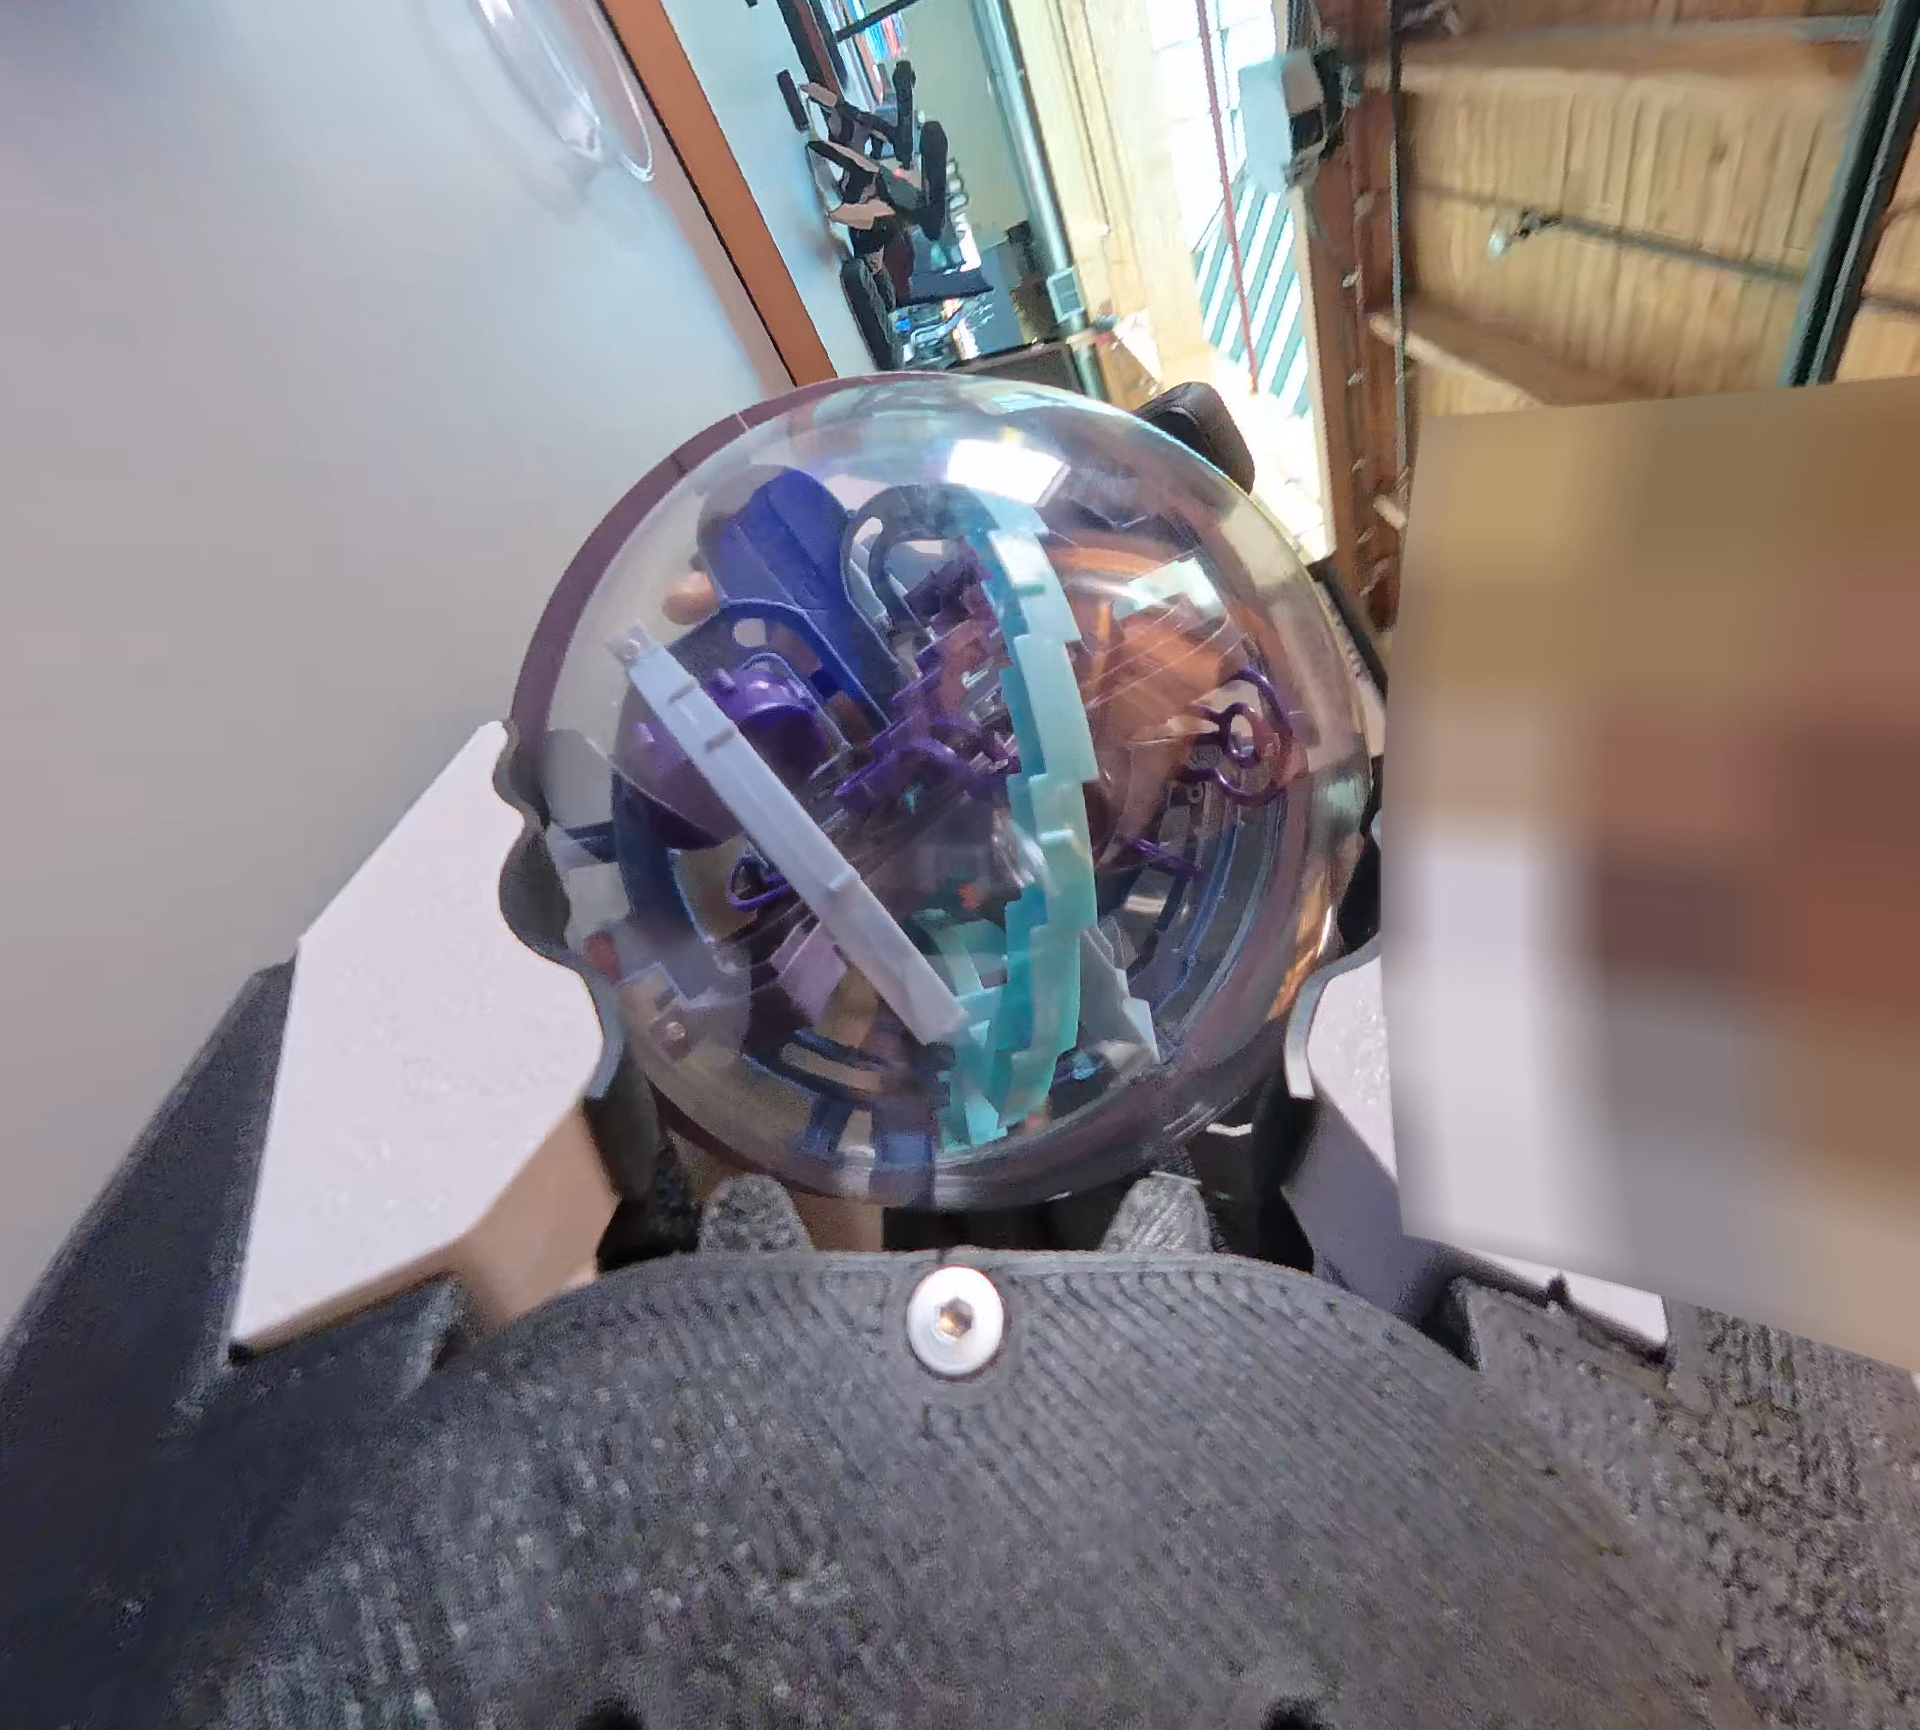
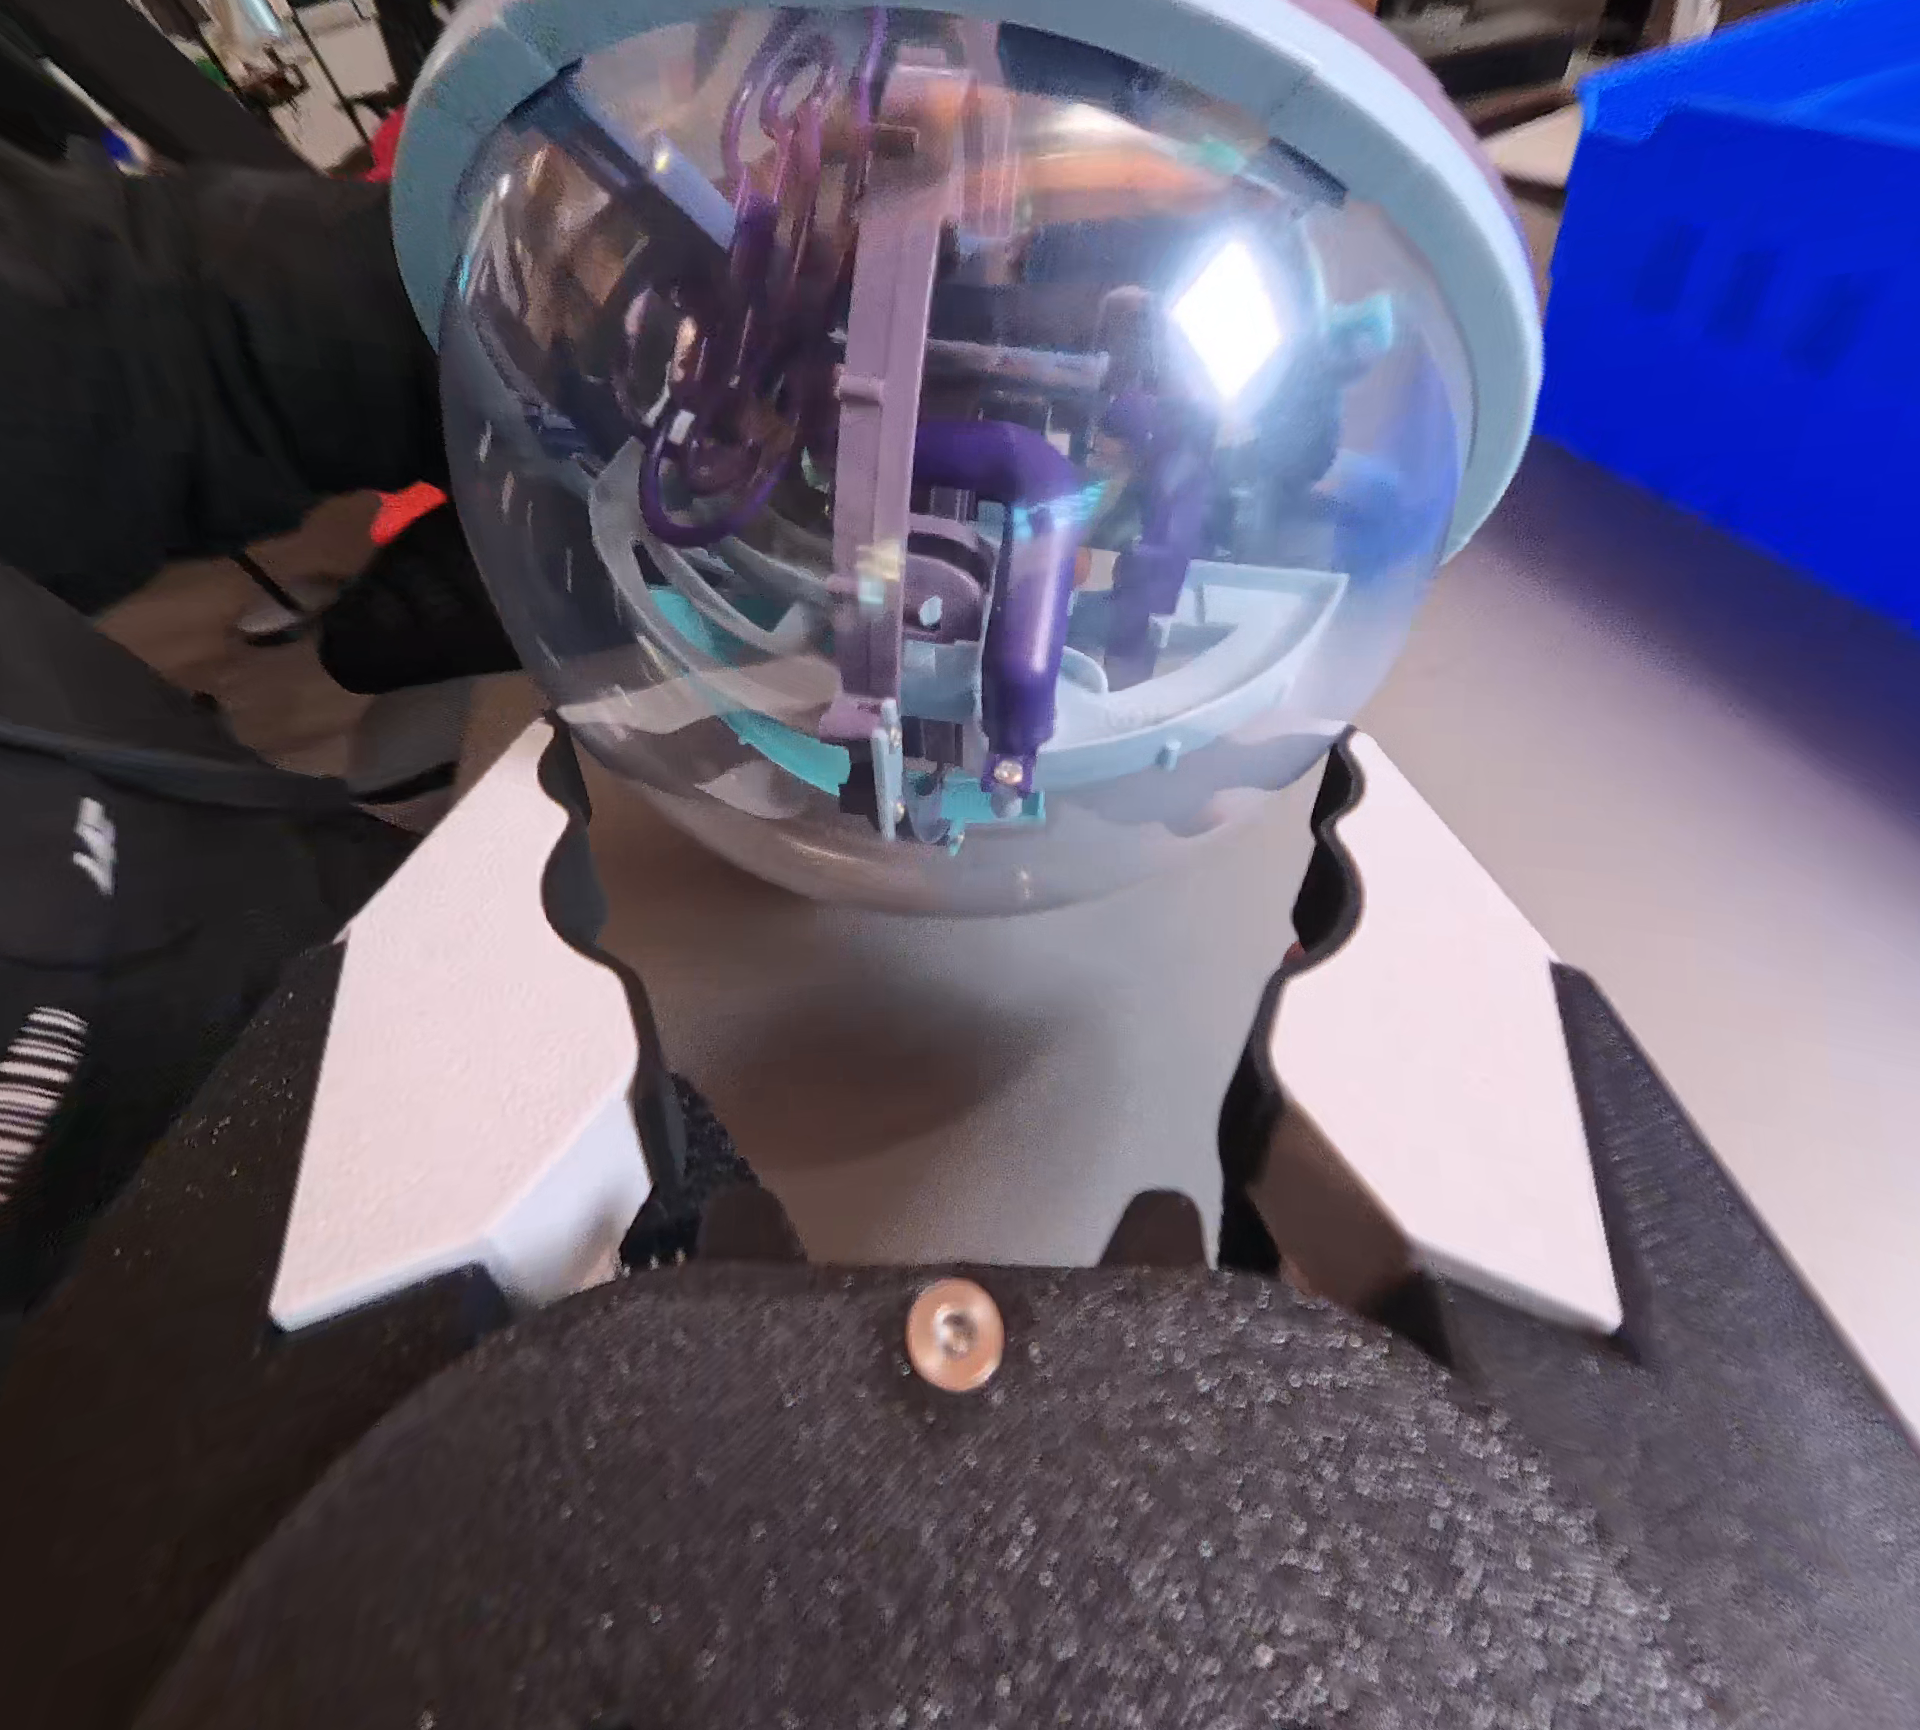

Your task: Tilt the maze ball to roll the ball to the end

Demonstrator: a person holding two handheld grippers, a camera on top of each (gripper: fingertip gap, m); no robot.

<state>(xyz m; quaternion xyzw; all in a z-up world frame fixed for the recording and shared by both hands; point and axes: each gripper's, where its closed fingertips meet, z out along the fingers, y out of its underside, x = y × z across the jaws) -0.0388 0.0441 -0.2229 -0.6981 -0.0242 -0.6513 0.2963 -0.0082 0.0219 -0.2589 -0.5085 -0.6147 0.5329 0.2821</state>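
Clear plastic maze ball (image 1: 935,797) with purple, teal and grey tracks inside, raised off the white tabletop (image 1: 260,433) and clamped across its width between the white-faced fingers (image 1: 416,1005) of the left gripper (image 1: 925,891). In the right wrist view, same maze ball (image 2: 956,392) close ahead, grey-blue rim band uppermost, with the wavy black tips of the right gripper (image 2: 945,776) flanking its lower curve over the tabletop (image 2: 1662,849) — seemingly touching, yet impossible to say whether truly squeezing or merely cradling. Judged to be mid-tilt, with no telling how far along the track. Little steel ball too small to pick out with confidence among the reflections. To do this step well: tilt slowly and by small angles, turning both wrists together about the sphere's centre, not letting either side slip on the smooth shell. Pause after each tilt so the ball settles before the next bend. Keep the grip firm but not crushing. Stay well away from the shallow clear plastic dish (image 1: 551,28) on the tabletop and the blue plastic bin (image 2: 1745,278) off to the right — a knock would likely jolt the ball off its track.
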